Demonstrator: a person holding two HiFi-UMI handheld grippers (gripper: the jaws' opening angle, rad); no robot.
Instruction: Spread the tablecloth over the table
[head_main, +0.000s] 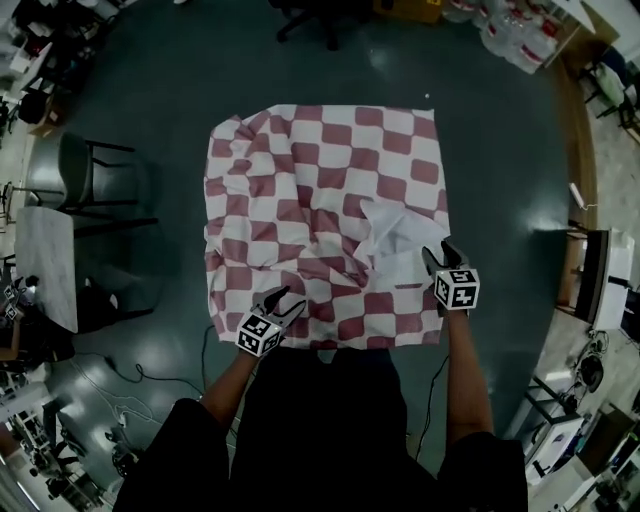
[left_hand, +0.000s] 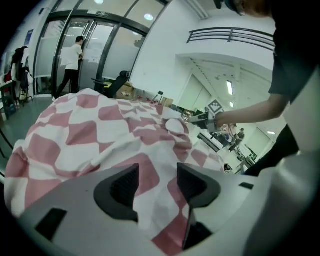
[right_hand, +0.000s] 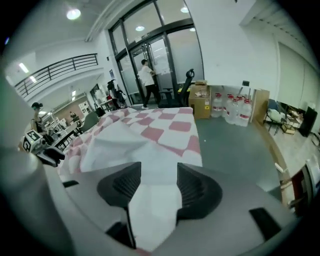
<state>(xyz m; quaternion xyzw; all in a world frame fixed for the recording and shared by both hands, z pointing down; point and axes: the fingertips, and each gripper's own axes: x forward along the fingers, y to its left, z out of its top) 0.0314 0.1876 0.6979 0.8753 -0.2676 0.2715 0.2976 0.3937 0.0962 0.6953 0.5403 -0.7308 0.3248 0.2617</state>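
A red-and-white checked tablecloth (head_main: 320, 190) lies wrinkled over the whole table. Near the right front, a flap (head_main: 398, 235) is folded back and shows its white underside. My left gripper (head_main: 285, 302) hovers at the cloth's front-left edge with its jaws open; in the left gripper view (left_hand: 157, 172) checked cloth lies under the gap, and the pads stand apart from it. My right gripper (head_main: 440, 257) is at the right front by the white flap. It is open too, and white cloth (right_hand: 152, 200) shows loose between and below its jaws (right_hand: 158, 172).
A dark chair (head_main: 95, 185) and a small marble-topped table (head_main: 45, 265) stand to the left. Water bottles (head_main: 515, 35) and a cardboard box (right_hand: 202, 97) sit at the far side. Cables (head_main: 120, 370) run over the floor. A person (right_hand: 147, 80) stands by the glass doors.
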